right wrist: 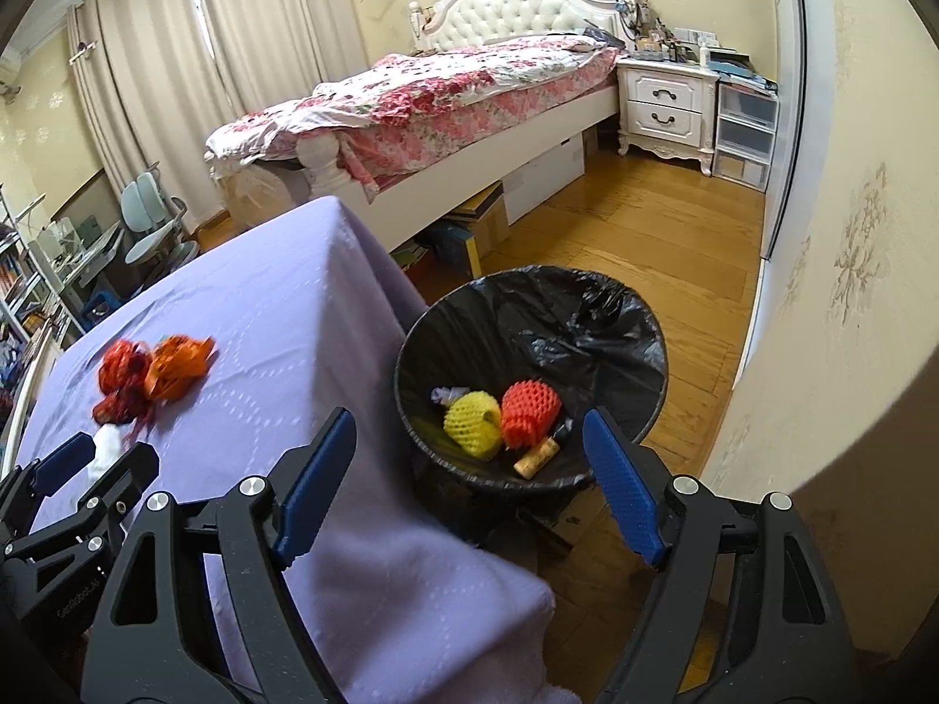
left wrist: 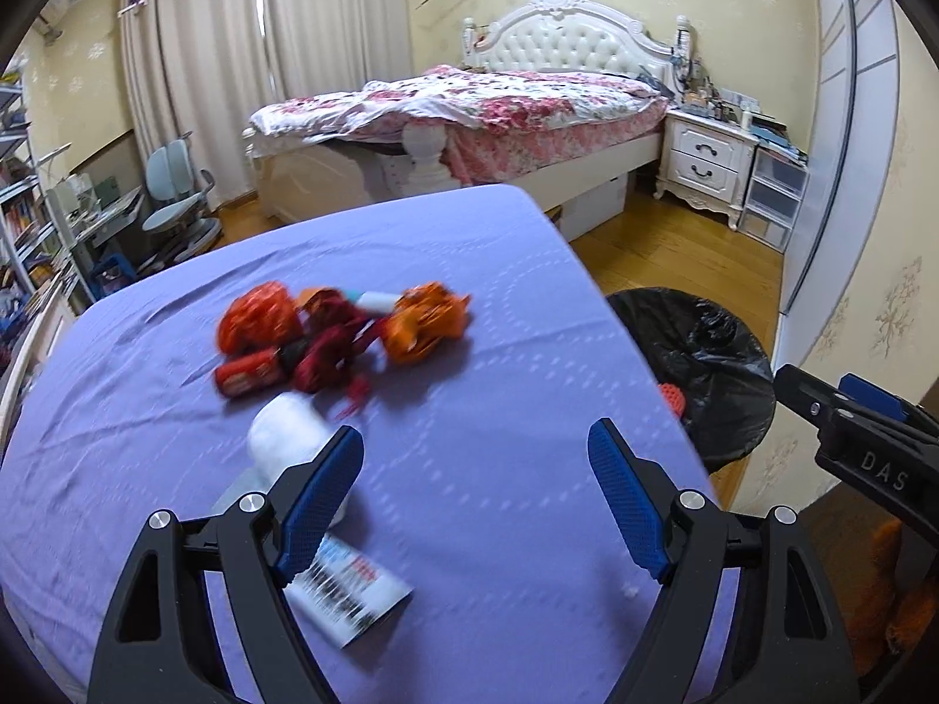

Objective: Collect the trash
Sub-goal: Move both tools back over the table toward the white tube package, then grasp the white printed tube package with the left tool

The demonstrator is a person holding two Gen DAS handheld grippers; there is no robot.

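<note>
A pile of red and orange wrappers (left wrist: 328,334) lies on the purple-clothed table (left wrist: 499,410), also in the right wrist view (right wrist: 152,375). A white crumpled wad (left wrist: 287,431) and a printed white packet (left wrist: 352,589) lie nearer. My left gripper (left wrist: 475,463) is open and empty above the table, its left finger beside the wad. My right gripper (right wrist: 469,452) is open and empty above the bin's near rim. The black-lined bin (right wrist: 587,317) holds a yellow foam net (right wrist: 472,422), a red foam net (right wrist: 528,410) and a small tan tube (right wrist: 537,457).
The bin (left wrist: 704,352) stands on the wooden floor at the table's right edge. A bed (right wrist: 440,94) and a white nightstand (right wrist: 666,105) stand behind. A desk chair (left wrist: 176,199) and shelves are at the left. A wall runs along the right.
</note>
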